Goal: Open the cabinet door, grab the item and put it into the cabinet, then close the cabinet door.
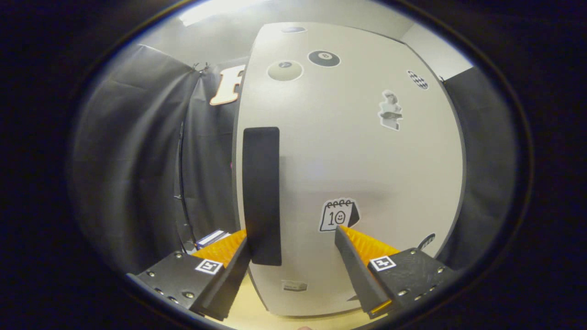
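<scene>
Gripper view puts you right up against the cabinet door [367,160], a pale panel with stickers on it that stands shut as far as you can see, its left edge meeting no visible gap. A shut door fits two stages alike: you are either about to pull it open, or you have the item stowed and the door pushed to. You cannot see inside, so the pictures do not settle which.

Next in size is the dark upright handle [261,195] near the door's left edge. Your claw [293,238] is spread wide, holding nothing; the left finger [229,256] sits just beside the handle's lower end, perhaps touching it, and the right finger [362,256] stands well off on the bare door face by a calendar sticker [338,214]. So the handle lies inside the gap but only at one side.

If opening is your step, you need to centre the handle between the fingers before closing on it.

Smallest, past the left finger beside the cabinet, a small box [212,238] peeks out on the table [250,316]; it may be the item, though too little shows to be sure.
</scene>
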Action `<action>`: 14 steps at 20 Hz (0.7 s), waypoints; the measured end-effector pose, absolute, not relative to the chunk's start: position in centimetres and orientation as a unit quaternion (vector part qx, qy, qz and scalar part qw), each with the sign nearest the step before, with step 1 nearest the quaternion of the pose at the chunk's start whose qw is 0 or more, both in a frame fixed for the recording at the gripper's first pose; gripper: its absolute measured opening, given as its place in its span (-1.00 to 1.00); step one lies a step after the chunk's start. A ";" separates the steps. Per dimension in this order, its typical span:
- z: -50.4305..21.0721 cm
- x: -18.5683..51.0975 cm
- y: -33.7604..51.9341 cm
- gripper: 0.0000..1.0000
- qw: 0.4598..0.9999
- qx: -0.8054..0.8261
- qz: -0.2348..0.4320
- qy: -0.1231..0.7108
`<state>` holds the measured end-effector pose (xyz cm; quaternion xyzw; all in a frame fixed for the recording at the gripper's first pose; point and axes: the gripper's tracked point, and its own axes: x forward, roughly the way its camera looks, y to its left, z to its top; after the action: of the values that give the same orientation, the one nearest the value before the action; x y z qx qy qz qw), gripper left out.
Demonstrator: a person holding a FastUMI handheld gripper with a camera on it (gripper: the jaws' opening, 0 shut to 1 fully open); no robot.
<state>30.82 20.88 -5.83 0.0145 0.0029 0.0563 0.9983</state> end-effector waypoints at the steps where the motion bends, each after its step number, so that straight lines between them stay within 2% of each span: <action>1: -5.8 31.0 20.8 1.00 0.999 0.014 0.053 -0.001; 9: -6.3 31.2 21.3 1.00 0.998 0.004 0.055 -0.003; 14: -4.7 26.5 20.2 1.00 0.999 -0.011 0.043 -0.024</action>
<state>26.54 20.15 -4.69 -0.0111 -0.0241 0.0431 0.9987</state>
